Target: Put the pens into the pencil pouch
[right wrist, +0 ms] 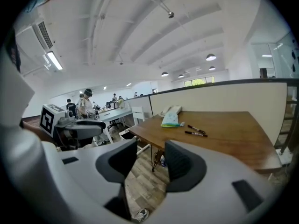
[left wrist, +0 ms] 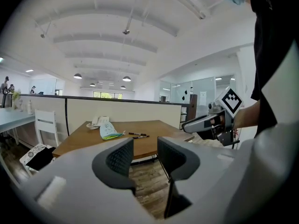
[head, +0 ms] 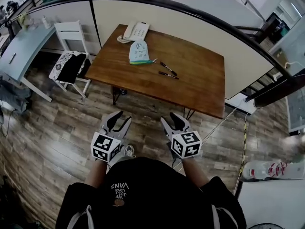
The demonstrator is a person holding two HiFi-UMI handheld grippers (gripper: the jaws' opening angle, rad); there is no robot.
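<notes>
A light blue pencil pouch (head: 138, 52) with a green edge lies on the wooden table (head: 200, 89), near its far side. Two black pens (head: 168, 68) (head: 168, 75) lie loose just right of the pouch. Both grippers hang over the floor in front of the table, well short of it. My left gripper (head: 122, 118) is open with nothing between its jaws, and so is my right gripper (head: 170, 119). The left gripper view shows the pouch (left wrist: 108, 130) and pens (left wrist: 138, 135) far ahead; the right gripper view shows the pouch (right wrist: 170, 120) and pens (right wrist: 196, 131) too.
A white desk phone (head: 136, 32) sits behind the pouch. A white chair (head: 71, 51) with dark cloth on it stands left of the table, beside a grey desk (head: 19, 56). A partition wall runs behind the table. A cable crosses the wooden floor at right.
</notes>
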